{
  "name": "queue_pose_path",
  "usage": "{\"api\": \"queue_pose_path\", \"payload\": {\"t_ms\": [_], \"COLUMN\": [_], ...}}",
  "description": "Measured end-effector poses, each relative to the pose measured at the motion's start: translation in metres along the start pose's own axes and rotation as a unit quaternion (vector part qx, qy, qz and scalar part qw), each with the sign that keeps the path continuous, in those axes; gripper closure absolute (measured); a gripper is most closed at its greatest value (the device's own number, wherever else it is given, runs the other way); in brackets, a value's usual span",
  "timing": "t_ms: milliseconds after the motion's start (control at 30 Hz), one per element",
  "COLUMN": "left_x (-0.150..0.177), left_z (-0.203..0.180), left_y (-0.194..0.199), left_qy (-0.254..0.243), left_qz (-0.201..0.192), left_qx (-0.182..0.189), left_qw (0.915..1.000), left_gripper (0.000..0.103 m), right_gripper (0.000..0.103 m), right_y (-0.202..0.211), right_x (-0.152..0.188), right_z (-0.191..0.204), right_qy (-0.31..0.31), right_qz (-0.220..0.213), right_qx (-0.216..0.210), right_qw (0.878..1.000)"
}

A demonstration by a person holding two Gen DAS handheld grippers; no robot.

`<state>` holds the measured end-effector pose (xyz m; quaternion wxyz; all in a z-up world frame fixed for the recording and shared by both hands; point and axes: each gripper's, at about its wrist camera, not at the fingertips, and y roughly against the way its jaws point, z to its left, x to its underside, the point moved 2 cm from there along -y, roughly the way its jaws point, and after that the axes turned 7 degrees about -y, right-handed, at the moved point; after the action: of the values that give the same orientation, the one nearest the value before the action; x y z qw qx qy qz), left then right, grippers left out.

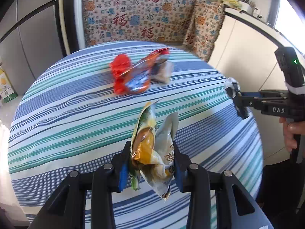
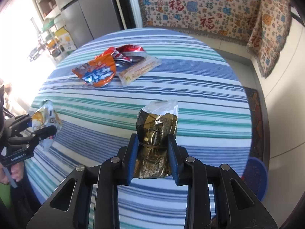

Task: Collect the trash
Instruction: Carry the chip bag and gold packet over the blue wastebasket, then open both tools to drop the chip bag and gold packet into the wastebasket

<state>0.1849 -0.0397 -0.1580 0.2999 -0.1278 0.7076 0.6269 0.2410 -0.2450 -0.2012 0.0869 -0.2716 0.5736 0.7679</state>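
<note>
My left gripper (image 1: 151,152) is shut on a crumpled yellow and white snack bag (image 1: 152,150), held above the striped round table (image 1: 76,114). My right gripper (image 2: 153,143) is shut on a scrunched gold foil wrapper (image 2: 157,141) with a clear plastic top, also lifted off the cloth. In the right wrist view the left gripper (image 2: 45,126) shows at the left edge with its bag (image 2: 42,118). In the left wrist view the right gripper (image 1: 235,101) appears at the right with its wrapper (image 1: 231,85). An orange noodle packet (image 2: 98,71), a crushed red can (image 2: 129,54) and a clear wrapper (image 2: 139,69) lie at the far side.
A patterned cloth (image 2: 200,7) hangs behind the table. A grey fridge (image 2: 89,9) stands at the back left. A blue basket (image 2: 254,177) sits on the floor at the right, beside a dark mat (image 2: 255,114). White cabinets (image 1: 242,47) run along the right.
</note>
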Motion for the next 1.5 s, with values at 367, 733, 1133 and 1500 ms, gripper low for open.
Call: {"api": "queue_pose_path", "payload": {"t_ms": [367,733,1133,1500], "left_x": [-0.062,-0.099,-0.112,-0.106], "left_z": [-0.140,-0.269,-0.347,-0.367], "left_y": [-0.014,-0.074,-0.148,-0.189], "left_qy": [-0.070,-0.127,-0.153,-0.161], "left_qz": [-0.027,-0.004,0.029,0.055], "left_qx": [0.112,0.163,0.182,0.188], "left_qw": [0.9909,0.9785,0.9710,0.9673], "left_gripper": [0.064,0.064,0.064,0.064], "right_gripper": [0.072,0.072,0.072,0.072], "right_y": [0.071,0.100,0.093,0.093], "right_x": [0.041,0.077,0.109,0.115], "right_z": [-0.136,-0.255,-0.310,-0.332], "right_qy": [-0.089,-0.175,-0.228,-0.269], "right_qz": [-0.026,-0.048,-0.054,-0.056], "right_qx": [0.077,0.128,0.119,0.092], "right_qw": [0.993,0.975,0.965,0.957]}}
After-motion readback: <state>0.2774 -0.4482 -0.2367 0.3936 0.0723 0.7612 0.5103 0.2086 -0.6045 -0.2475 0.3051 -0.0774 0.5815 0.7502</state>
